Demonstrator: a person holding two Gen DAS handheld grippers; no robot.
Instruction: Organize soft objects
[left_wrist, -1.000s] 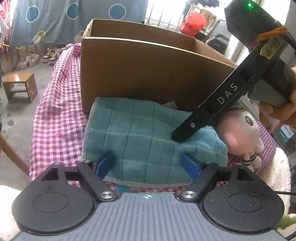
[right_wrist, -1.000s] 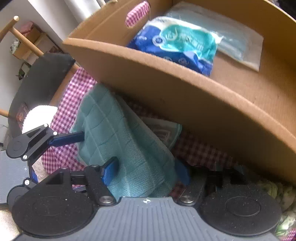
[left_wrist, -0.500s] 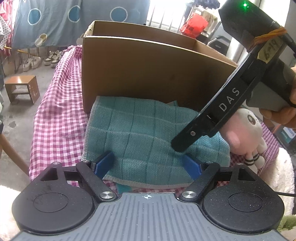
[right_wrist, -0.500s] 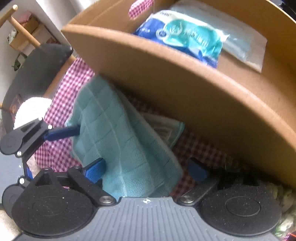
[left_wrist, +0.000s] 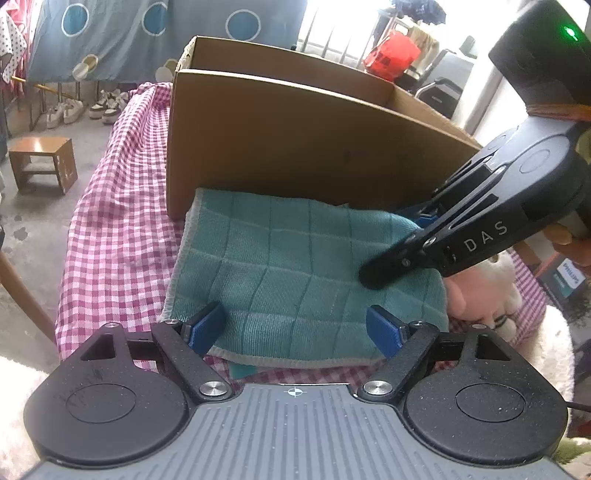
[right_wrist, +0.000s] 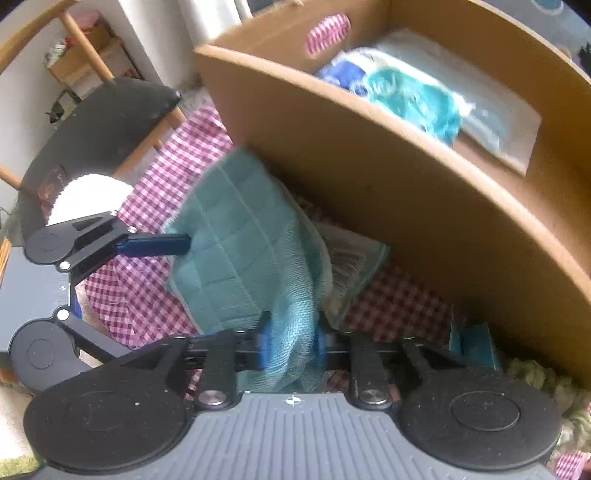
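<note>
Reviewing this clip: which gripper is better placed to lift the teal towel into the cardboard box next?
Right. The right gripper has just closed on a bunched fold of the teal towel, beside the cardboard box. The left gripper stands open, its pads straddling the towel's near edge without pinching it.

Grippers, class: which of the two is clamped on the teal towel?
The right gripper: its jaws have just closed, pinching the teal towel. The left gripper stands wide open around the near edge.

The right gripper (right_wrist: 291, 345), angled steeply downward, has its jaws just closed, pinching teal fabric, while the left gripper (left_wrist: 295, 326) holds its jaws wide apart.
</note>
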